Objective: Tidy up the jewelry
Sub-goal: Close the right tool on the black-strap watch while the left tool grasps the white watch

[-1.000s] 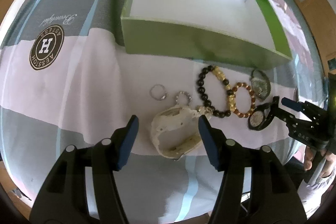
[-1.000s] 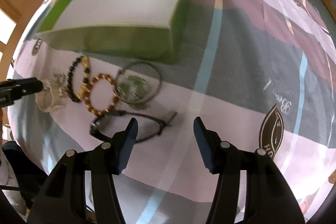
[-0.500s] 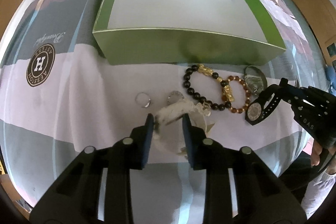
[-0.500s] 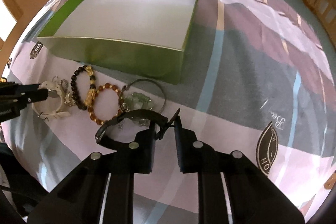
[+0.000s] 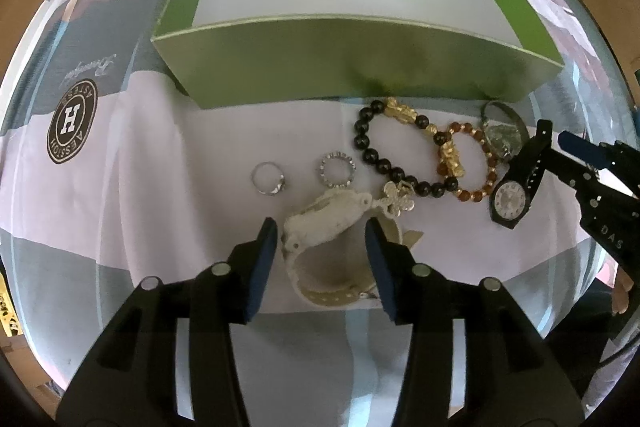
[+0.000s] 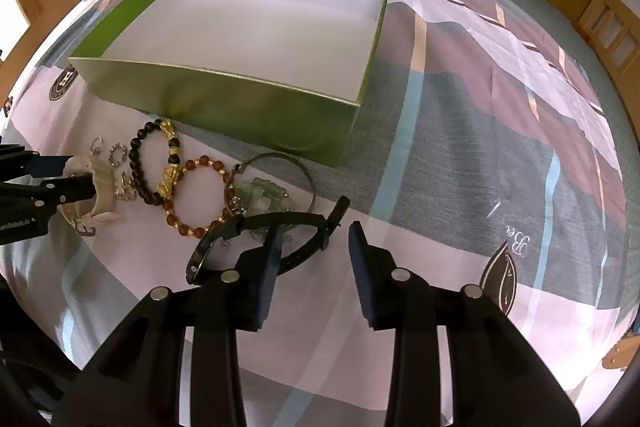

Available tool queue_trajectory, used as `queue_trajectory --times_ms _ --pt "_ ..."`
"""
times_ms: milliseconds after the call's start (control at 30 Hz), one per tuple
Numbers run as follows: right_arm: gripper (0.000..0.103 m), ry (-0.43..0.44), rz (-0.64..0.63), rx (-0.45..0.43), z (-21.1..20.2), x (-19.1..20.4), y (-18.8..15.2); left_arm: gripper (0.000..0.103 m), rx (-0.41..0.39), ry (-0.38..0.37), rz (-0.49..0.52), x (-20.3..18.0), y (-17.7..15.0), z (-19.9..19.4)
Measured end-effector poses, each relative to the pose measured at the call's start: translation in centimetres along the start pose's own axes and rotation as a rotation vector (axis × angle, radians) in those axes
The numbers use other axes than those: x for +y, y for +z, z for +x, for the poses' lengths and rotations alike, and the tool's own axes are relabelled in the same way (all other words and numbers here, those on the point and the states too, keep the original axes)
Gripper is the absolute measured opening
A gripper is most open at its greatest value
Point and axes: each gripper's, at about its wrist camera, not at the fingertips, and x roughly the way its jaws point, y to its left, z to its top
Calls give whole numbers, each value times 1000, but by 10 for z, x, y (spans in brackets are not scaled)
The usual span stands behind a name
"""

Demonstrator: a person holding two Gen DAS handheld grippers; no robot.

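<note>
Just in front of the empty green box [image 5: 360, 63], the left gripper [image 5: 320, 243] has its jaws reopening around the white watch [image 5: 324, 223], pads clear of it. The right gripper [image 6: 314, 251], also spreading, straddles the black watch [image 6: 256, 239] strap without pinching (both look light and floppy). Best taken across the strap near the stiffer case, since a smooth band could slip.

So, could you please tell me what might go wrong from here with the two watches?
1. The left tongs have just been opening. The white watch sits loose between them, and the flower charm appears to touch it, so a lift may drag that along.
2. The right tongs have also just been opening. The black watch strap leans on one finger only, over the bangle, so it could slip off or snag.
</note>
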Motion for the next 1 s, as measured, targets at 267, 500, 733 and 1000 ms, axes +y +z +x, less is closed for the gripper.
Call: queue_trajectory --times_ms 267,500,733,1000 --pt "47 -5 -4 15 5 2 0 23 0 47 28 -6 -3 6" --pt "19 22 15 66 16 1 -3 19 -27 5 -4 -1 -1 -4" --pt "5 81 26 6 -3 -4 0 19 -111 -34 -26 5 3 -28" --pt "4 104 76 -76 -25 -21 6 19 -222 -67 -14 10 3 -63"
